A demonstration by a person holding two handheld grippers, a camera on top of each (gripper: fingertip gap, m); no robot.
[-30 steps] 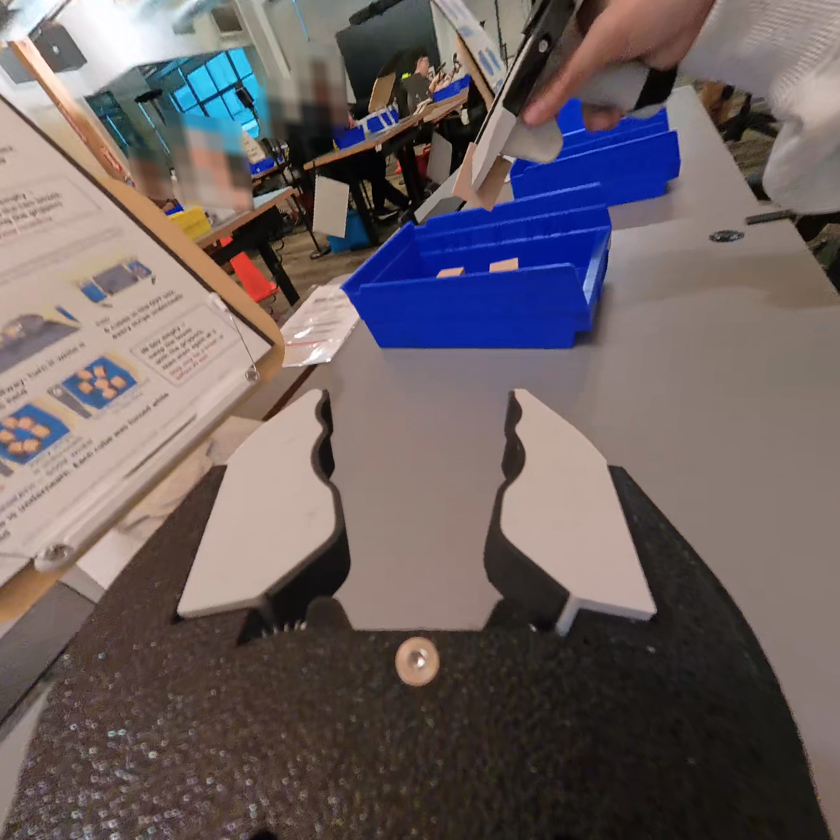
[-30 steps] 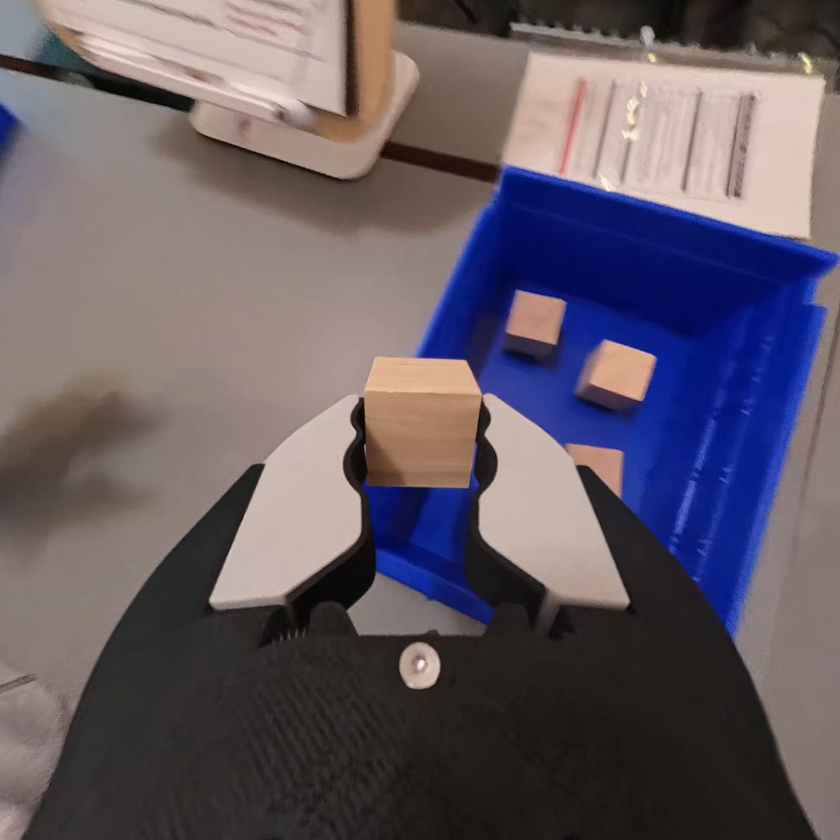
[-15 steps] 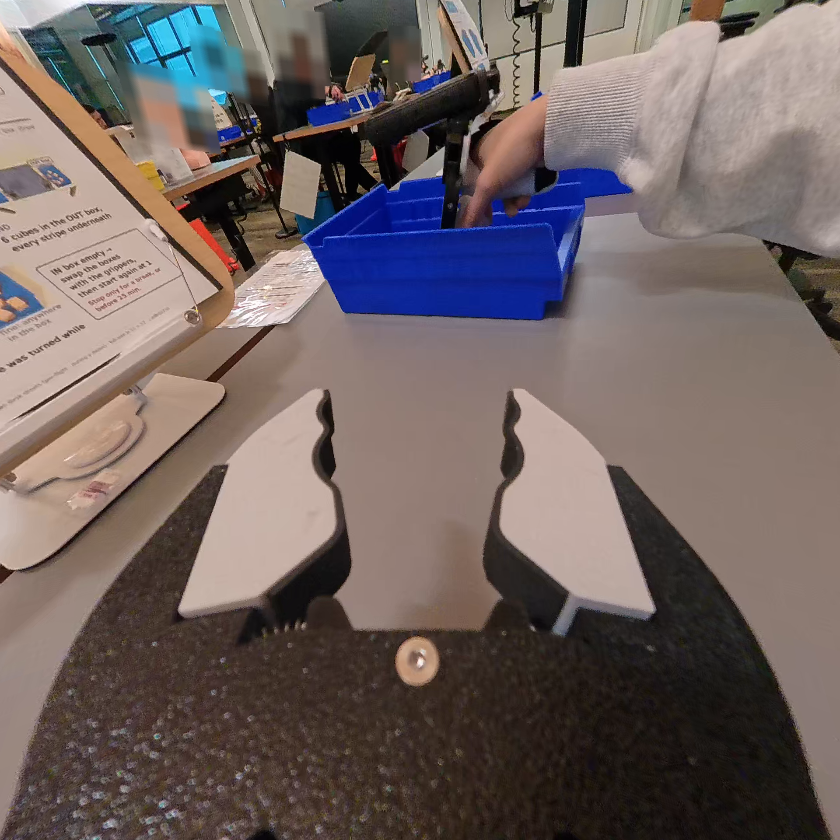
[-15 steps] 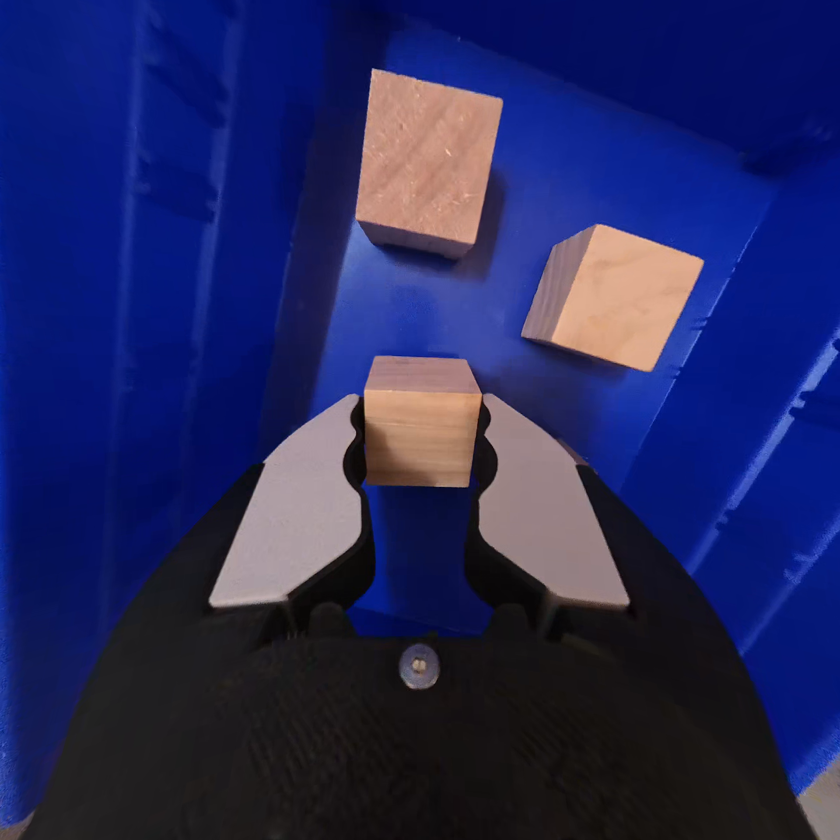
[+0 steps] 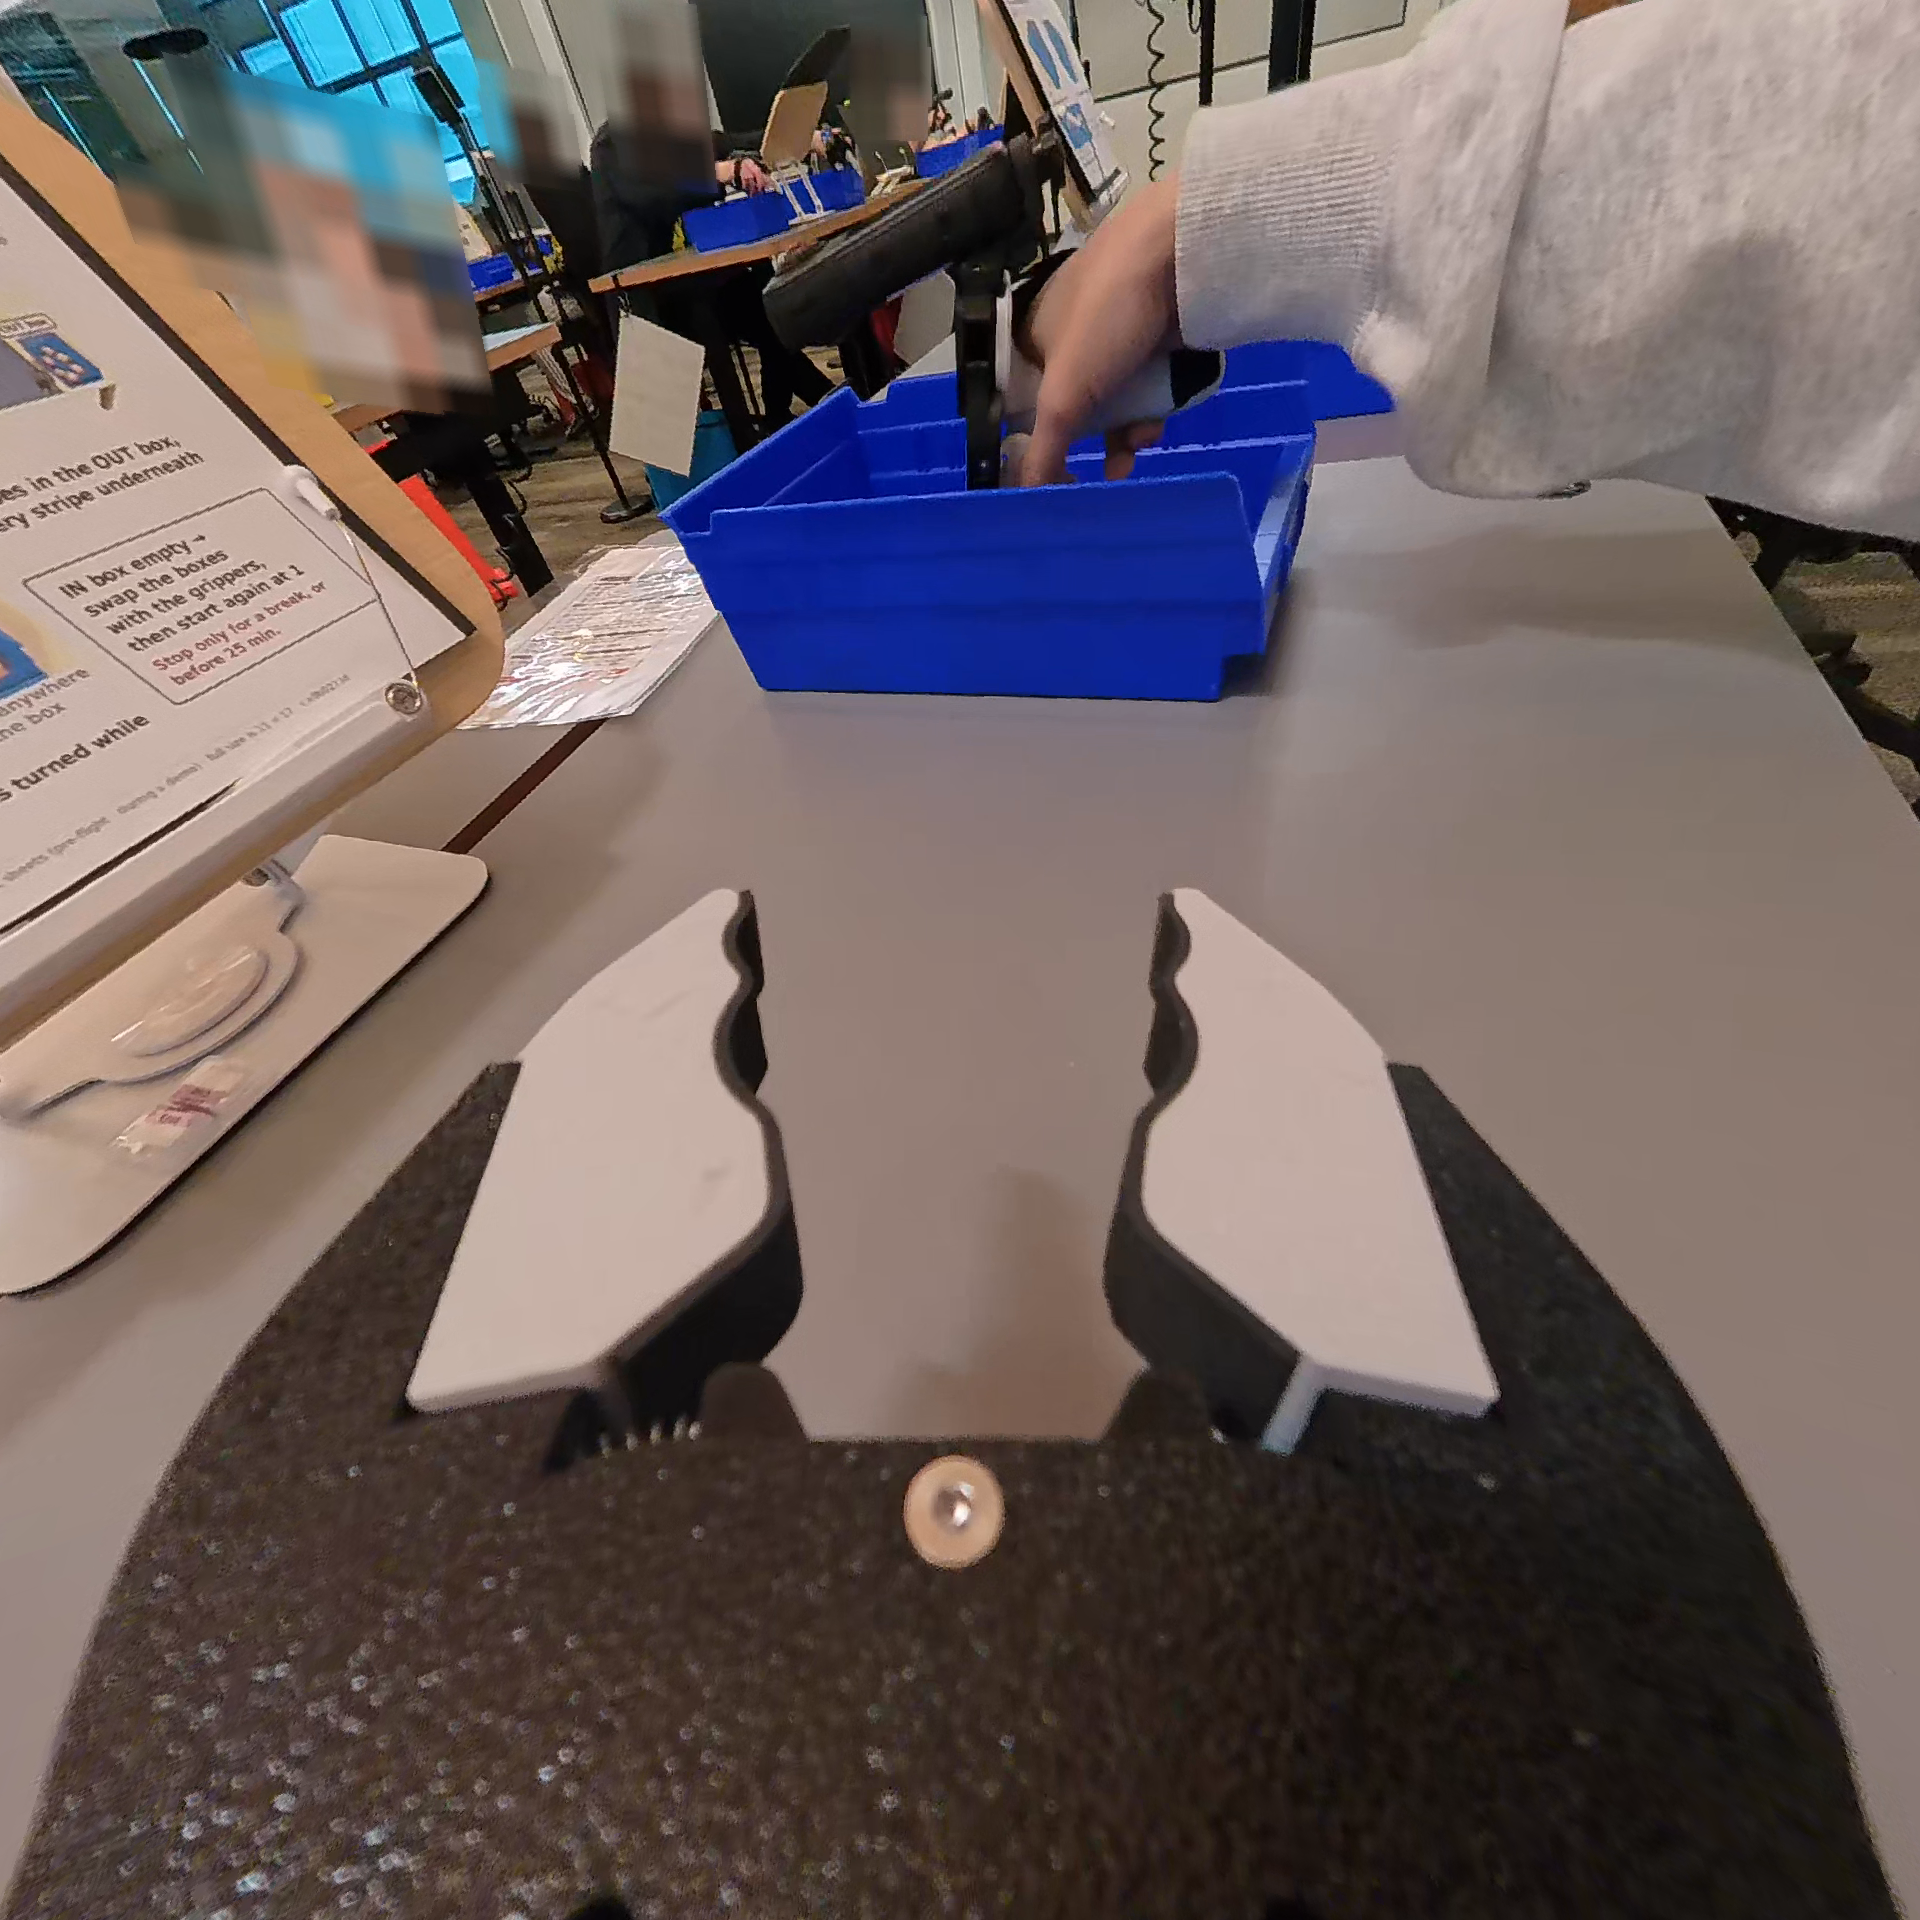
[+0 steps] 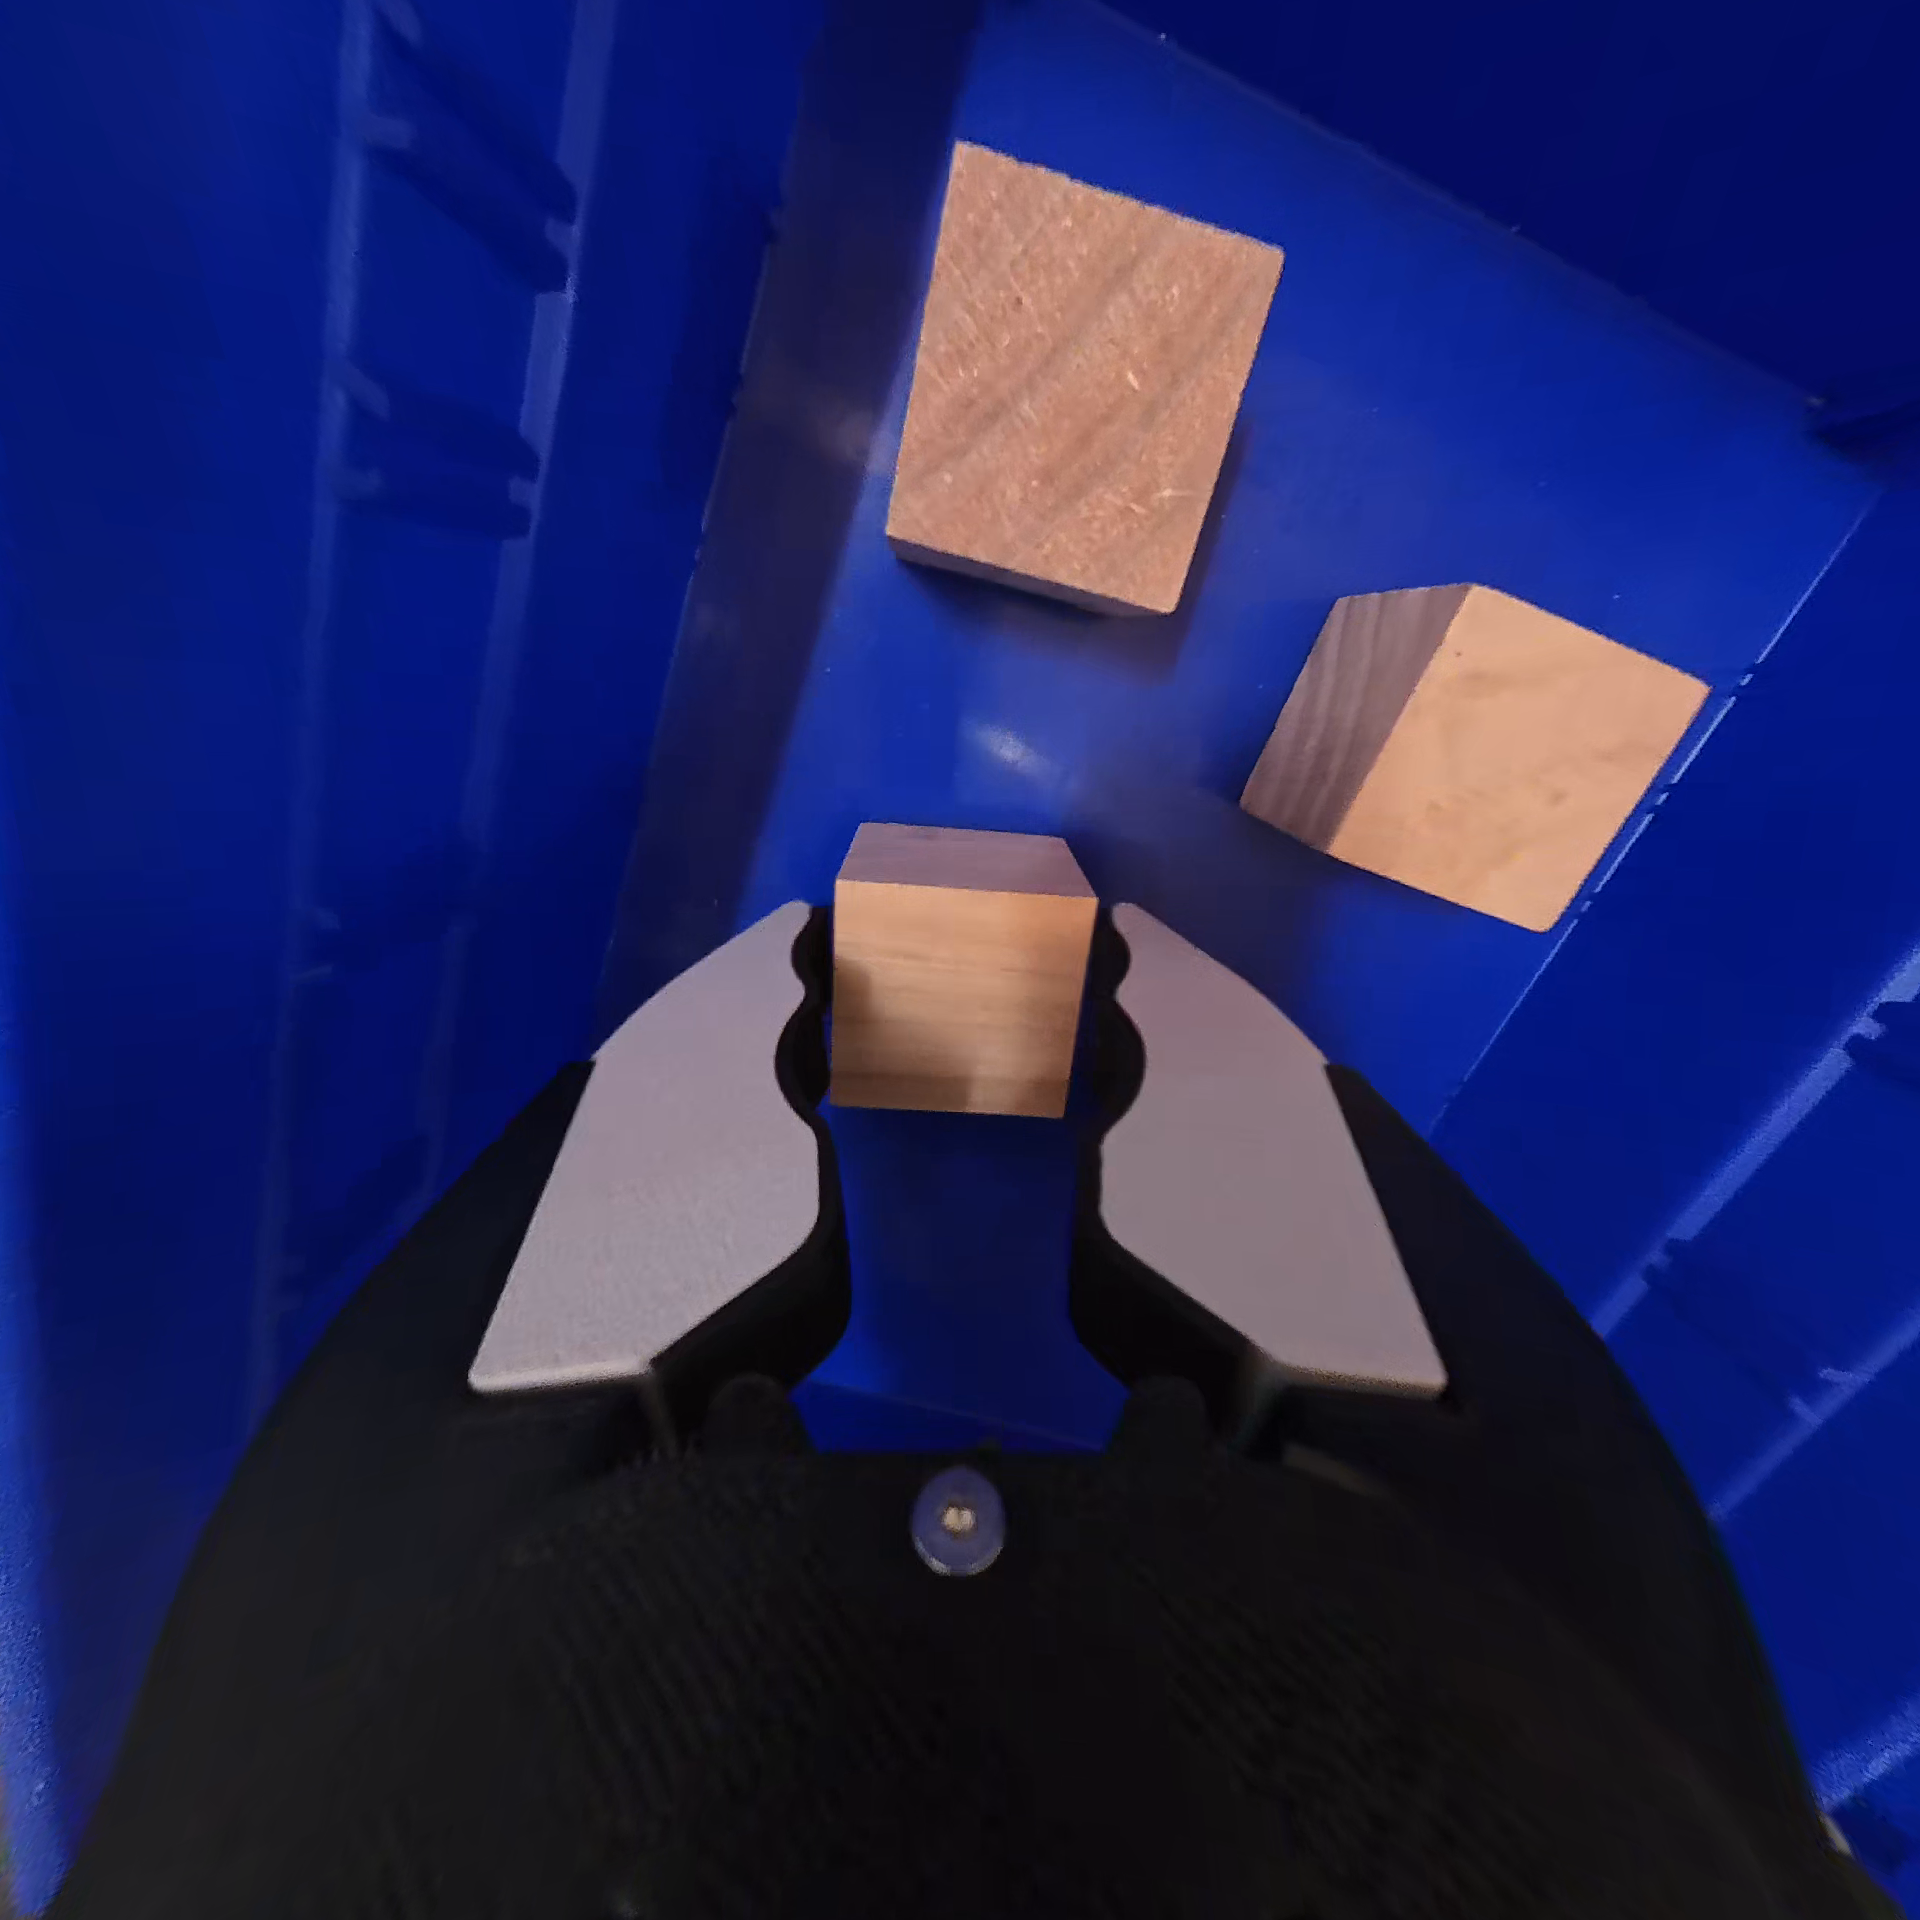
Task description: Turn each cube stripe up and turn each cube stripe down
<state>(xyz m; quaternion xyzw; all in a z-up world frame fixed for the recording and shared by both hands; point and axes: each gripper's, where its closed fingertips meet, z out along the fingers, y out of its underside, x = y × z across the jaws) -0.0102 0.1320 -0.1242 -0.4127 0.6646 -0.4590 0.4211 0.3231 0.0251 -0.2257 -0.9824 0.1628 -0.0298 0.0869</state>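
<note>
My right gripper point(image 6: 961, 914) reaches down inside the blue bin point(image 6: 416, 727) and is shut on a small wooden cube point(image 6: 961, 997), with the jaws against its left and right sides, close to the bin floor. Two more wooden cubes lie on the floor beyond it: one point(image 6: 1081, 384) straight ahead, one point(image 6: 1475, 758) to the right. No stripe shows on any visible face. My left gripper point(image 5: 956, 935) is open and empty, low over the grey table point(image 5: 1455, 935). Ahead of it stands the blue bin point(image 5: 987, 613), with the right gripper's handle point(image 5: 904, 249) and the hand above it.
A wooden stand with an instruction sheet point(image 5: 187, 582) sits on the table to the left of my left gripper. A plastic-sleeved paper point(image 5: 603, 634) lies left of the bin. A white sleeve point(image 5: 1610, 239) crosses the upper right. Other tables and people are far behind.
My right gripper carried the cube from above the table down into the bin and has sunk a little deeper. My left gripper has drawn back and stays open.
</note>
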